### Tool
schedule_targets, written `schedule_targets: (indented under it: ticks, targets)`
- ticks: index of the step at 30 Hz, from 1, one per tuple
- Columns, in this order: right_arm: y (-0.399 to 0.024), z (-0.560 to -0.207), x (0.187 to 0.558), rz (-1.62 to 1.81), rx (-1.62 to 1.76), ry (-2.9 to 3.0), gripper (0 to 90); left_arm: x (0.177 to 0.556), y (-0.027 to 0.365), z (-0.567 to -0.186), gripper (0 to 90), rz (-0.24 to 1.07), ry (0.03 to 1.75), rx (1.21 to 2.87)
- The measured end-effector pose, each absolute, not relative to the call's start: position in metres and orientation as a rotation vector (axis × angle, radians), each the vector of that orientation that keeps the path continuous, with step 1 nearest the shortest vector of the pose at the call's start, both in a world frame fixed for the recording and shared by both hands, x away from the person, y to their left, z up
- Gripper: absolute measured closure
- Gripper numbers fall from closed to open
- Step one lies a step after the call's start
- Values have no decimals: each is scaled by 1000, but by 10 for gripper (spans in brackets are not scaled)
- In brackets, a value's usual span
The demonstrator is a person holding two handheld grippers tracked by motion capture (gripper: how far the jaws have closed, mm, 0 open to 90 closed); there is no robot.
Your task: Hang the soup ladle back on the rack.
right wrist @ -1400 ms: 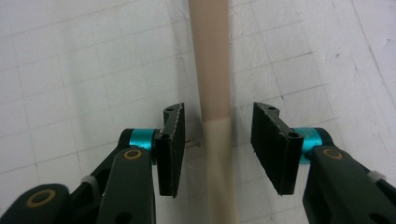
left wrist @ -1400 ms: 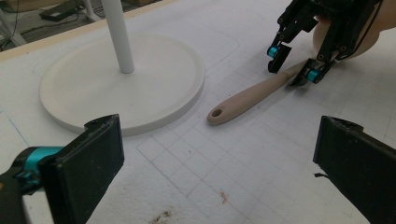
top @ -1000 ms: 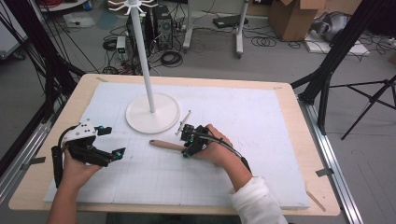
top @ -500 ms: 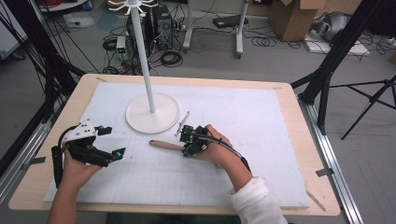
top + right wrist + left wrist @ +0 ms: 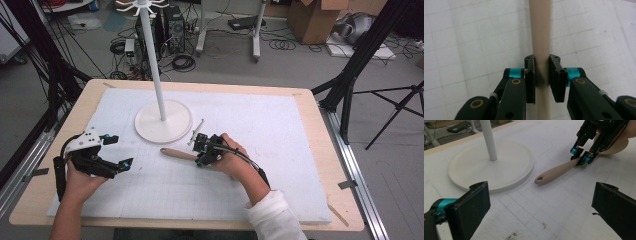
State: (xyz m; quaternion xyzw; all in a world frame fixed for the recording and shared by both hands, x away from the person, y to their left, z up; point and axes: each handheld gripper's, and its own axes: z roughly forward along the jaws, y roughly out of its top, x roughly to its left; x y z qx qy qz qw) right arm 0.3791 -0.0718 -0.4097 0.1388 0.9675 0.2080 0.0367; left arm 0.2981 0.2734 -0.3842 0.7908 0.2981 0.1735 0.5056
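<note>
Nothing we can make out has shifted since the earlier frames. We see the wooden spoon point(image 5: 179, 154) lying flat on the white gridded mat point(image 5: 280, 130), just beside the round base of the white stand point(image 5: 163, 121). Our right gripper point(image 5: 541, 72) clamps its handle from both sides. Our left gripper point(image 5: 541, 207) hangs well apart, jaws spread wide, grasping nothing.

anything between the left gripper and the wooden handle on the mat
Nothing: in the left gripper view, bare gridded white mat lies between the open left gripper and the wooden handle, which the right gripper clamps.
</note>
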Motion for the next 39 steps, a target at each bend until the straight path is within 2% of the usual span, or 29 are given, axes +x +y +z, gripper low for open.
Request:
schedule_targets:
  ticks: [19,39]
  targets:
    - [-120,-361,376,1059,534,2823,774,298,273,-384,22,417,722,1903]
    - [-150,-319,374,1211,520,2712,773,297,273,-383,23,417,716,1900]
